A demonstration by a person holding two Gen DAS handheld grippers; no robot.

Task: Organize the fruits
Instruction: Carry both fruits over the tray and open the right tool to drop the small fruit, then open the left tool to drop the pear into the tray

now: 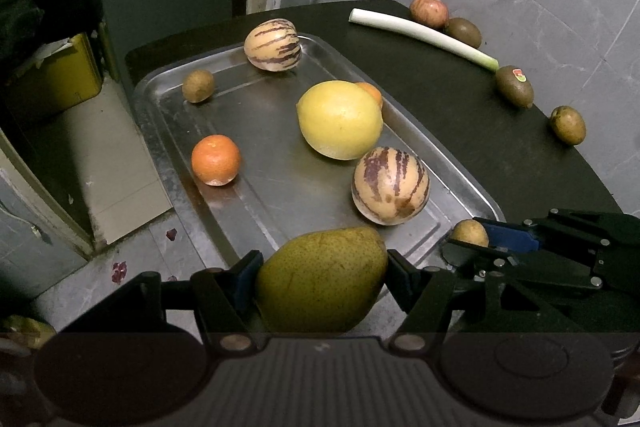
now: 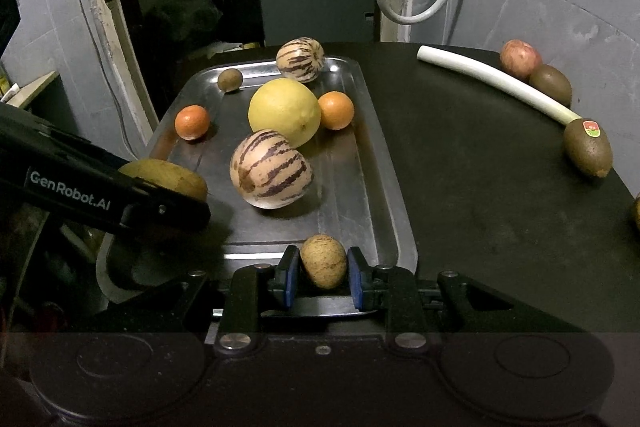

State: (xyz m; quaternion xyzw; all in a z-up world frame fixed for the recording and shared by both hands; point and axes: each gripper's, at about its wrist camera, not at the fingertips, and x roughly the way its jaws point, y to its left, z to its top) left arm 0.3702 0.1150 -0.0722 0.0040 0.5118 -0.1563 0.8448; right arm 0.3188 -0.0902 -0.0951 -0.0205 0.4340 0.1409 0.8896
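A steel tray [image 1: 264,123] [image 2: 360,163] lies on the dark table and holds a big yellow citrus [image 1: 339,119] [image 2: 285,111], two striped melons [image 1: 390,185] [image 1: 273,45], two oranges [image 1: 216,159] [image 2: 336,109] and a small brown fruit [image 1: 198,85]. My left gripper [image 1: 320,277] is shut on a yellow-green pear [image 1: 322,279], held over the tray's near edge; it shows in the right wrist view [image 2: 168,179] too. My right gripper [image 2: 323,275] is shut on a small brown kiwi [image 2: 323,261] at the tray's near rim, also seen in the left wrist view [image 1: 470,233].
On the table right of the tray lie a leek stalk [image 1: 420,37] [image 2: 496,79], an apple [image 1: 429,10] [image 2: 520,58], a kiwi beside it [image 1: 463,31], a stickered kiwi [image 1: 514,85] [image 2: 587,149] and a small yellow-brown fruit [image 1: 567,125]. A wall stands behind; the floor drops left of the tray.
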